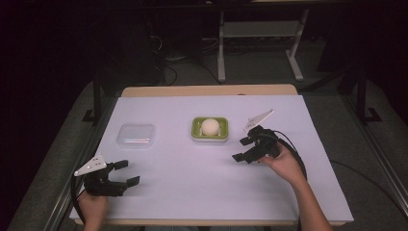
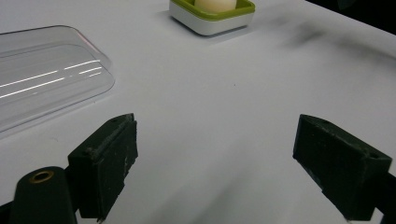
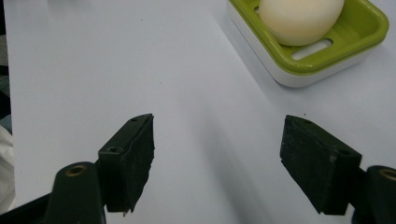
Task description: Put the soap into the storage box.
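Nothing gripped yet. Right gripper (image 1: 244, 148) is nearing the soap (image 1: 210, 126), which is sitting in the green dish (image 1: 194, 130) mid-table; jaws apart, empty. Left gripper (image 1: 126, 172) is waiting by the clear lid (image 1: 136, 135), jaws wide, empty. Lid probably left to place.

1. My right gripper (image 1: 244, 148) hovers just right of the green soap dish (image 1: 210, 129), fingers apart and empty.
2. My left gripper (image 1: 126, 173) rests near the counter's (image 1: 192, 187) front-left corner, below the clear lid (image 1: 136, 135).
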Available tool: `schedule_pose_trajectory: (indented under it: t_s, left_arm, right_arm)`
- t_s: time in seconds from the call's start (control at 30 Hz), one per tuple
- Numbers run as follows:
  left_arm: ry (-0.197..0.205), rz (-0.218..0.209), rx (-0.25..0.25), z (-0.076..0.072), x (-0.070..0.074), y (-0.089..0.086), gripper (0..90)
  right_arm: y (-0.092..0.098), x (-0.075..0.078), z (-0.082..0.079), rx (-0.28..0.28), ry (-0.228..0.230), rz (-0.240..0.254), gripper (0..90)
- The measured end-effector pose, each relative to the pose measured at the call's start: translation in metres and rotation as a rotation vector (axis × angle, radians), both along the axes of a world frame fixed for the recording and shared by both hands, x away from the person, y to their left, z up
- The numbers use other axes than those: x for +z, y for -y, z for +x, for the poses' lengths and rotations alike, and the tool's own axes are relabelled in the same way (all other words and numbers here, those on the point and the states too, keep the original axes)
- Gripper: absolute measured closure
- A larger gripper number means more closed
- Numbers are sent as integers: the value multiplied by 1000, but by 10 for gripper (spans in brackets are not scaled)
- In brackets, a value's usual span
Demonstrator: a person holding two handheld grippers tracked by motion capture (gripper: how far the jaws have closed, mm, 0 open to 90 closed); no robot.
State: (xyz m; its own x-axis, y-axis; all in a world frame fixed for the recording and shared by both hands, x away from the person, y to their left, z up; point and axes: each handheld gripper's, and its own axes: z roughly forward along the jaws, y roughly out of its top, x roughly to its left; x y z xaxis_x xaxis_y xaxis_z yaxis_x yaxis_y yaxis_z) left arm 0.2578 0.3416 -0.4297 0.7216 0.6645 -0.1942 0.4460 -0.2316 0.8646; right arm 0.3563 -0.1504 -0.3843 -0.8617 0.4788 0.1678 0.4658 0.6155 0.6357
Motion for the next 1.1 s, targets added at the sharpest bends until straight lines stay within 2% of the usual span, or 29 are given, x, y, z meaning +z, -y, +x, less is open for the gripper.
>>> schedule_pose_trajectory:
  t_s: [0.53,0.87,1.1]
  left_arm:
    - [1,20,-10,0,0,1,133]
    - [-4,1,-8,0,0,1,132]
    - [0,10,-10,0,0,1,132]
  right_arm:
    - [16,-8,-18,3,-5,7,252]
    - [25,-17,-32,-7,-9,29,252]
    - [30,-20,-38,-7,-5,30,252]
